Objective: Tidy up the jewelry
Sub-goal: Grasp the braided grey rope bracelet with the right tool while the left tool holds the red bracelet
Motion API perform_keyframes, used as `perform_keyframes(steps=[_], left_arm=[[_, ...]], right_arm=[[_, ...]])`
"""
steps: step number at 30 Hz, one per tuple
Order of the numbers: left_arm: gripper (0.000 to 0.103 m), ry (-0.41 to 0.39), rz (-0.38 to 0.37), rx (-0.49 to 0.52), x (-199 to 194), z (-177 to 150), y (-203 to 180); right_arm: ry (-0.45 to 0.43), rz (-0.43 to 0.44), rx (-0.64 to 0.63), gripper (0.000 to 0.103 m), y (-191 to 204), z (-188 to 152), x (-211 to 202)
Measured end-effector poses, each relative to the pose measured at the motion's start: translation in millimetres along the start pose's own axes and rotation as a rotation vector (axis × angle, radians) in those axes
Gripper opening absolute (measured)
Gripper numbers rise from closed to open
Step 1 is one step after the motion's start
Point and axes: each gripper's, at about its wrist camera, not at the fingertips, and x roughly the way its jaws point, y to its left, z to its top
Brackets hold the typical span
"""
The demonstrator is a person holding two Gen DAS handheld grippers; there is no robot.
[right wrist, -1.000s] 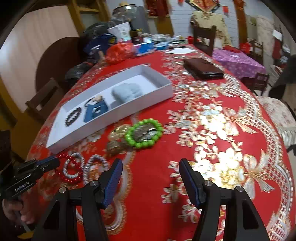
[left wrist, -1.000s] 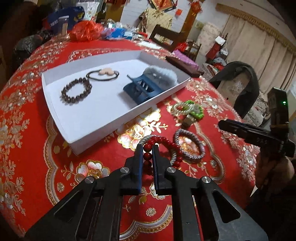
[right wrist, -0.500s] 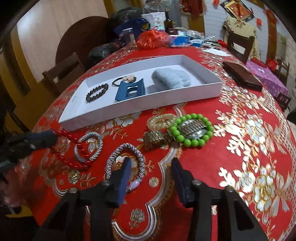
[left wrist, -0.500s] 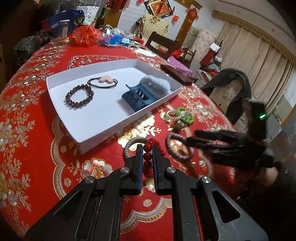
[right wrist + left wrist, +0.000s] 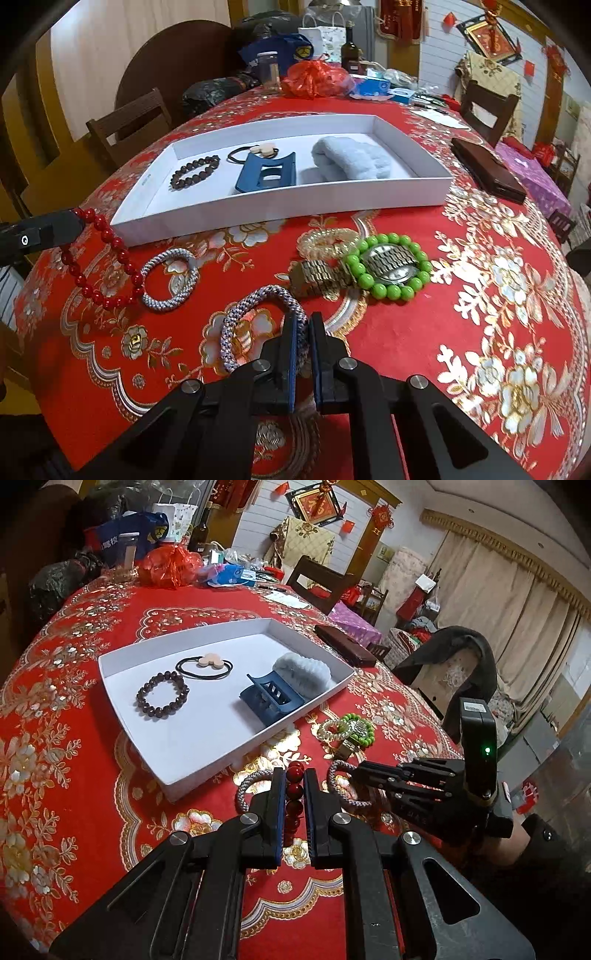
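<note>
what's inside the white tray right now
The white tray holds a dark bead bracelet, a black hair tie with a beige charm, a blue hair claw and a pale fluffy scrunchie. The claw hides part of the hair tie.

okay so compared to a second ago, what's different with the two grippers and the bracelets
The right gripper, open above the cloth before, came down toward the left and shut on the grey-purple braided cord bracelet. The left gripper stays shut on the red bead bracelet, now lifted partly off the red tablecloth. The white tray and its contents look unchanged.
</note>
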Motion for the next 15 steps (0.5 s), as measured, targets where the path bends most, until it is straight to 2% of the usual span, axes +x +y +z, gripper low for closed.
perform_keyframes(steps=[9,15], left_arm=[[0.008,-0.004,0.03,0.012,-5.7,1.6,-2.4],[0.008,-0.012,0.036,0.03,-8.6,5.1,-8.1]], right_arm=[[-0.085,-0.001,0.147,0.006,-23.9,-1.3,-35.6],[-0.081,-0.013,0.188,0.006,-29.1,-3.9,-42.0]])
